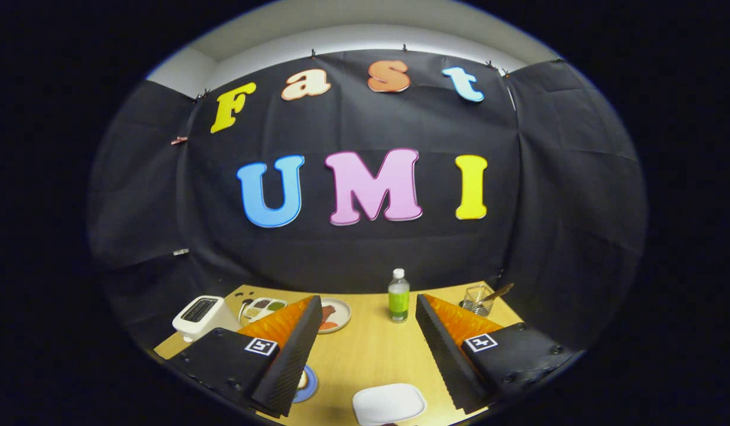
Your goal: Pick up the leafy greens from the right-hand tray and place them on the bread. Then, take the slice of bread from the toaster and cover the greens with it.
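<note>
Between the wide-spread tongs point(368, 349) lies bare table point(371, 355).

I'm working in a staged recording booth, not a real kitchen: black cloth wall point(365, 248) pinned up behind a wooden table point(371, 355), with a toaster point(198, 316) at its left edge and a bottle point(399, 296) near the back edge.

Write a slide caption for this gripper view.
Open gripper hovers above a wooden table holding toaster, plate, bottle and glass.
</note>
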The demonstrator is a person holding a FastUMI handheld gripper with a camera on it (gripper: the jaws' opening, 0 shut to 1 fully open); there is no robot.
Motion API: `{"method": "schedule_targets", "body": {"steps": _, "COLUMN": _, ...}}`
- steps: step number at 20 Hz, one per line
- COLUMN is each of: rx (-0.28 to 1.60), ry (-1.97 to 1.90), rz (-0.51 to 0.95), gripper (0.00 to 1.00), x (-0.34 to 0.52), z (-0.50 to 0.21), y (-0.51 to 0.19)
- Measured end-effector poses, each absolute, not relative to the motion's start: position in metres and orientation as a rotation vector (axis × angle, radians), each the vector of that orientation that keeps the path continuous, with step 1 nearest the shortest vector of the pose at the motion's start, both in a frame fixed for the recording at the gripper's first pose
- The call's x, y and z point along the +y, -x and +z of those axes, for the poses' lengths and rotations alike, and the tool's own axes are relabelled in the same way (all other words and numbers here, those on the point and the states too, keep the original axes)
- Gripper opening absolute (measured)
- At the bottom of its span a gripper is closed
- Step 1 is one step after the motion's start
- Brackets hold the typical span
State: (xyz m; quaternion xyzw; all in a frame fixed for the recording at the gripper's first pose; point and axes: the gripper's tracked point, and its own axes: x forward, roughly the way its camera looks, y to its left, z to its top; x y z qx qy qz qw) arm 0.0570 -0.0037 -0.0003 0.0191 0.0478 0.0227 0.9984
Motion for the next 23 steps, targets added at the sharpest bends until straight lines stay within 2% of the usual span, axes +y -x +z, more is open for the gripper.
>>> {"method": "schedule_targets", "body": {"steps": 4, "rx": 0.033, "ry": 0.012, "rz": -0.027, "gripper": 0.98, "x": -0.061, "z": 0.016, "y": -0.040}}
{"method": "schedule_targets", "body": {"steps": 11, "rx": 0.096, "ry": -0.062, "rz": -0.102, "gripper": 0.98, "x": -0.126, "z": -0.011, "y": -0.019}}
{"method": "schedule_targets", "body": {"steps": 23, "rx": 0.156, "ry": -0.065, "rz": 0.007, "gripper": 0.98, "x": -0.133, "z": -0.034, "y": -0.042}}
